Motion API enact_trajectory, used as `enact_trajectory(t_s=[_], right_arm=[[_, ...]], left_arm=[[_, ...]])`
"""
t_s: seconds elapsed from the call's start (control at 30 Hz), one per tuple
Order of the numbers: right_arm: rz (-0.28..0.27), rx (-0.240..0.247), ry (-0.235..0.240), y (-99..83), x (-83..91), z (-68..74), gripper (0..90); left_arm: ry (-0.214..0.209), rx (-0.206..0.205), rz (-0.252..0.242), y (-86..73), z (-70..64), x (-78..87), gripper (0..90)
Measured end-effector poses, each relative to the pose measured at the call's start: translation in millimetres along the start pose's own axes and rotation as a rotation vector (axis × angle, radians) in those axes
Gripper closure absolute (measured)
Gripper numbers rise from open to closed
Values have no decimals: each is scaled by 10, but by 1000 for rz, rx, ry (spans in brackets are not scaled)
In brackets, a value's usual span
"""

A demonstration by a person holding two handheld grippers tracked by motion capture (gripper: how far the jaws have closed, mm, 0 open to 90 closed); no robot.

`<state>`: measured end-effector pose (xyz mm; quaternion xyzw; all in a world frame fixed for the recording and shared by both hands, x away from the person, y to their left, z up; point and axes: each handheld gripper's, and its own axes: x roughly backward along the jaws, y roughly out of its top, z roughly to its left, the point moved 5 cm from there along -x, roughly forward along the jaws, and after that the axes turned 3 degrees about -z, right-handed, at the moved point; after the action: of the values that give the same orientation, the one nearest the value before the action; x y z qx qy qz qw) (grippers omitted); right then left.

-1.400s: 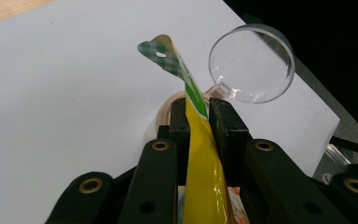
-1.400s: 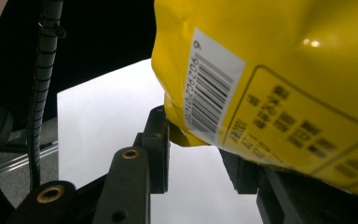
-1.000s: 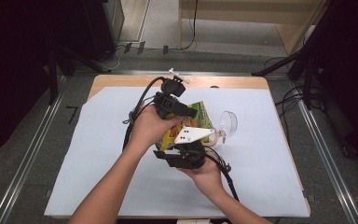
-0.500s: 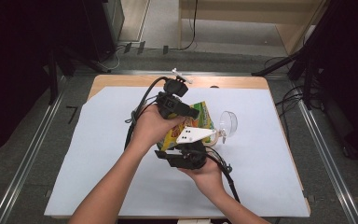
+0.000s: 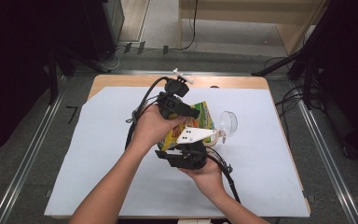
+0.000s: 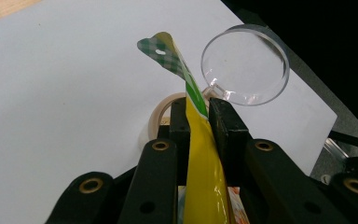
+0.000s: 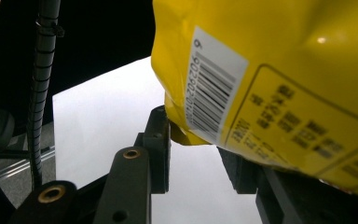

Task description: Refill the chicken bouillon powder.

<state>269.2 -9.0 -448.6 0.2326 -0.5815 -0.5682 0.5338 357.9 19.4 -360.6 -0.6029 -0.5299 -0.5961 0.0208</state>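
A yellow snack bag (image 5: pixel 201 120) with a green checked top hangs over the middle of the table between both hands. My left gripper (image 5: pixel 186 111) grips it from above. In the left gripper view that gripper (image 6: pixel 198 107) is shut on the bag's thin upper seam (image 6: pixel 193 93). My right gripper (image 5: pixel 189 151) is under the bag, grey plate on top. In the right gripper view its jaws (image 7: pixel 198 154) stand apart, and the bag's lower corner (image 7: pixel 182 133), beside a barcode, hangs between them against the left jaw. The bag hides part of the right jaw.
A clear round glass dish (image 5: pixel 227 123) lies on its side just right of the bag, also seen as the dish (image 6: pixel 244 65) beyond the left jaws. A tan tape roll (image 6: pixel 161 114) lies under the bag. White paper (image 5: pixel 98 140) covers the wooden table.
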Motion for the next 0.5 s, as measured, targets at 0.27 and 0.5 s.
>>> enact_trajectory(t_s=[0.27, 0.5], right_arm=[[2, 0, 1, -4, -2, -2, 669], [5, 1, -2, -4, -2, 0, 672]], left_arm=[[-2, 2, -2, -5, 4, -6, 804], [1, 1, 0, -6, 0, -6, 807]])
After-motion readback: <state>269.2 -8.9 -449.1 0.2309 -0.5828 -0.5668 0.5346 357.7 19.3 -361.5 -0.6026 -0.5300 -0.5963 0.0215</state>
